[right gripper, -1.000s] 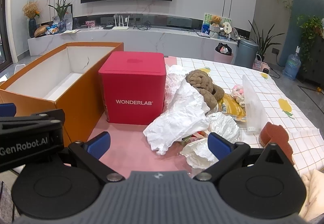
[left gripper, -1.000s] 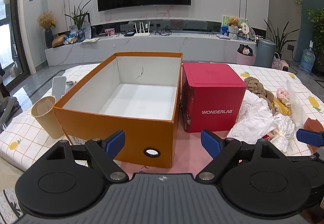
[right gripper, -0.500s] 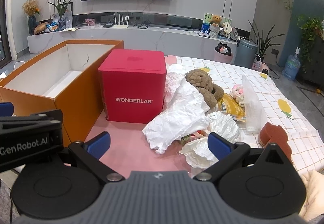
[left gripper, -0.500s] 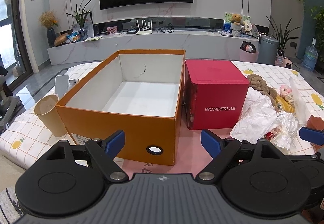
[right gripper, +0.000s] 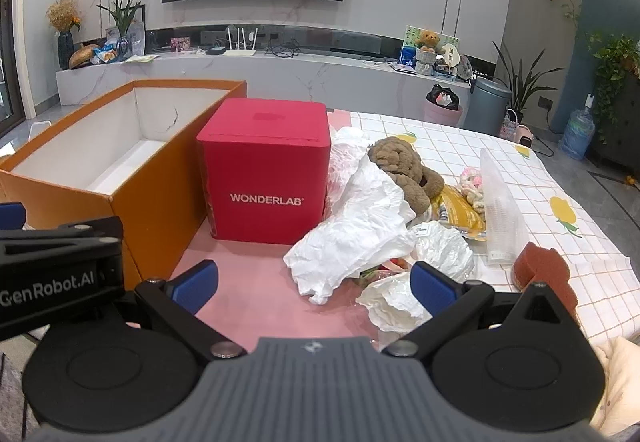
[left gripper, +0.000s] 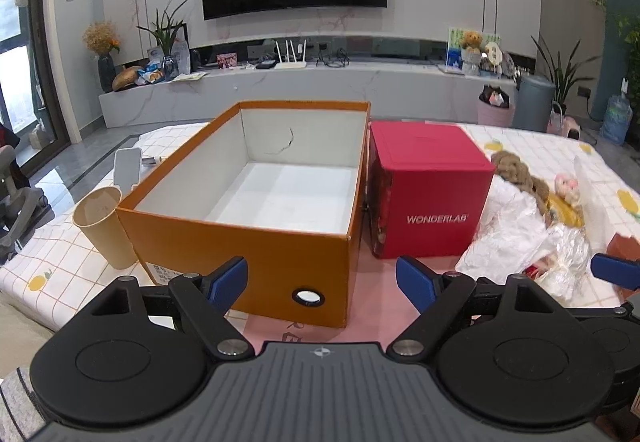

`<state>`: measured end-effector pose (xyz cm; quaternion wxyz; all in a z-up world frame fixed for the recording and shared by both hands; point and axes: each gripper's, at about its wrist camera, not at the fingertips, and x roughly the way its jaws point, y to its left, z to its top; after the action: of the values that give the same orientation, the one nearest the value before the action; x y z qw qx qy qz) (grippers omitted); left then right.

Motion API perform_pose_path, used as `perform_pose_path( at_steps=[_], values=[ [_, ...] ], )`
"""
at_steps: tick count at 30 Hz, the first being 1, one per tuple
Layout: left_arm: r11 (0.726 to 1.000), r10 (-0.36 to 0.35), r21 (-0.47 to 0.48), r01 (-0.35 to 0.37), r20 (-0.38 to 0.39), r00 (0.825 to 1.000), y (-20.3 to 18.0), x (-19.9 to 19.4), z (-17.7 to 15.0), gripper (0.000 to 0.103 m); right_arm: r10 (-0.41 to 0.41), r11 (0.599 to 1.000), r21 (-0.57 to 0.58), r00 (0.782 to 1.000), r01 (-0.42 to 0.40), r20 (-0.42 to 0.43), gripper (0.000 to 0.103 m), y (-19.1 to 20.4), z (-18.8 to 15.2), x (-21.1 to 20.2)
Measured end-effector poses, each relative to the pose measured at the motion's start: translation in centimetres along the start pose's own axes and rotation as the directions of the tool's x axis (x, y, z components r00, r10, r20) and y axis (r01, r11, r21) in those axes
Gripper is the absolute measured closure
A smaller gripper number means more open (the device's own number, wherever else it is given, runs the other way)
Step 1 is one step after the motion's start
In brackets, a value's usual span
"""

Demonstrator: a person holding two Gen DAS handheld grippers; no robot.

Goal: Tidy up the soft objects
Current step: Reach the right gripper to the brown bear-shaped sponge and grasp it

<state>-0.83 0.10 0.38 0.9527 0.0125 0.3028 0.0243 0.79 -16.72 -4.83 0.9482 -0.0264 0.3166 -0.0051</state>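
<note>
Left claw (left gripper: pixel 320 278) spread wide, nothing held, facing empty orange box (left gripper: pixel 244 238) near surface's left edge. Right claw (right gripper: pixel 314 282) likewise released, just short of soft pile (right gripper: pixel 360 230) right of red cube (right gripper: pixel 266 178). Best start: pinch white crumpled sheet by near fold, lift clear. Only right view shows brown sponge (right gripper: pixel 540 262) fully; only left shows paper cup (left gripper: pixel 102 226).

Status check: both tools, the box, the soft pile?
Left tool open, empty. Right tool open, empty, short of the soft pile. Orange box empty. Red cube stands between pile and box.
</note>
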Motion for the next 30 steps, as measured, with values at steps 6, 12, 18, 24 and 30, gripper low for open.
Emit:
perform_pose_path(
  at_steps=[6,12,18,24,30],
  values=[
    [1.0,-0.019,-0.01,0.019,0.027,0.999,-0.4,-1.5,1.1,0.005,0.009,1.0,0.009,0.999,-0.009,0.047,0.003,-0.6,0.9,-1.5],
    [0.996,-0.067,0.064,0.062,0.064,0.996,-3.2,-2.6,3.9,0.005,0.006,0.998,0.057,0.996,-0.012,0.088,0.003,-3.2,2.2,-3.1],
    [0.983,-0.161,0.103,0.151,0.093,0.983,-7.1,-2.9,6.2,0.005,-0.106,0.991,0.091,0.991,0.098,0.083,0.003,-8.4,3.2,-3.6],
    [0.962,-0.26,0.108,0.25,0.102,0.96,-10.5,-1.3,6.4,0.005,-0.214,0.954,0.206,0.976,0.216,-0.034,0.003,-15.8,3.0,-1.7],
    [0.919,-0.366,0.179,0.352,0.045,0.93,-13.6,1.1,4.1,0.005,-0.267,0.901,0.305,0.948,0.309,-0.172,0.003,-22.5,3.6,1.7]
  ],
)
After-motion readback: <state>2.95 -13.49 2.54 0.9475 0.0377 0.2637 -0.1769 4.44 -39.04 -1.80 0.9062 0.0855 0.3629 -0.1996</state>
